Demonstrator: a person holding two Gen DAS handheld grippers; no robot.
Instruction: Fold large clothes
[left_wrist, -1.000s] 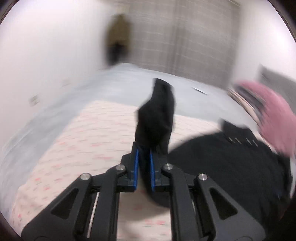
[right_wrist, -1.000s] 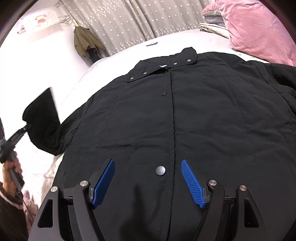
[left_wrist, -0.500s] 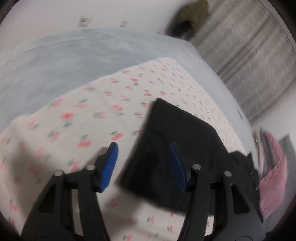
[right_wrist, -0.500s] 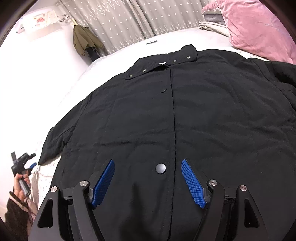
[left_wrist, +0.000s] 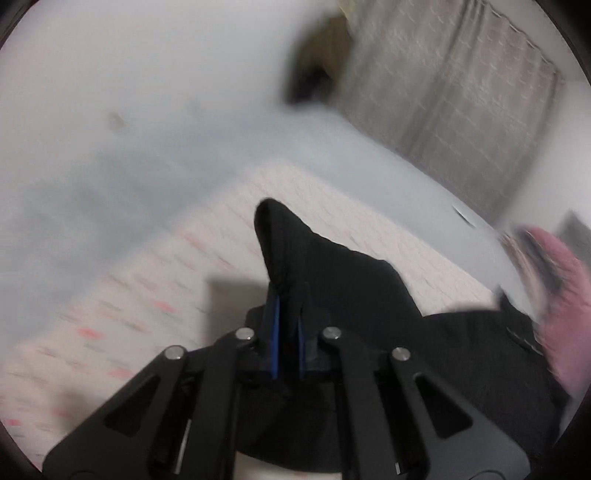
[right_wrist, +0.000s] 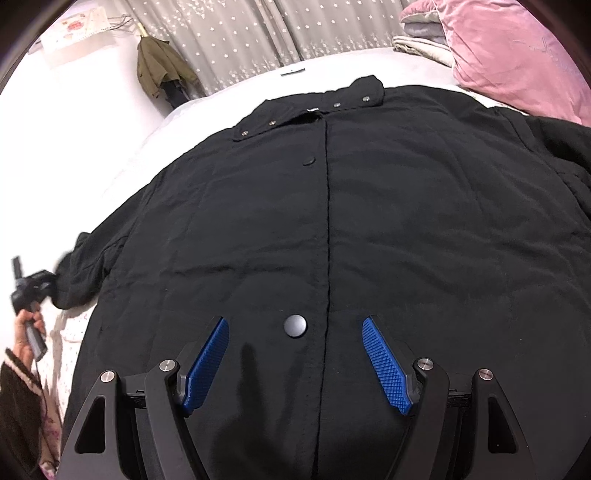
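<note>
A large black coat lies buttoned and face up on the bed, collar toward the far side. My right gripper hangs open just above its lower front, with a round snap button between the blue pads and nothing gripped. In the right wrist view the coat's left sleeve stretches out to the left, where a hand holds my left gripper at the cuff. The blurred left wrist view shows my left gripper shut on the sleeve cuff, whose fabric peaks above the pads.
A pink pillow and folded blankets sit at the far right of the bed. An olive jacket hangs by the grey curtain. Under the sleeve lies a flowered sheet. A small dark flat thing lies beyond the collar.
The left gripper held the sleeve up, let it drop flat onto the flowered sheet with its jaws open, and has now shut on the cuff again, lower down. The right gripper has stayed put.
</note>
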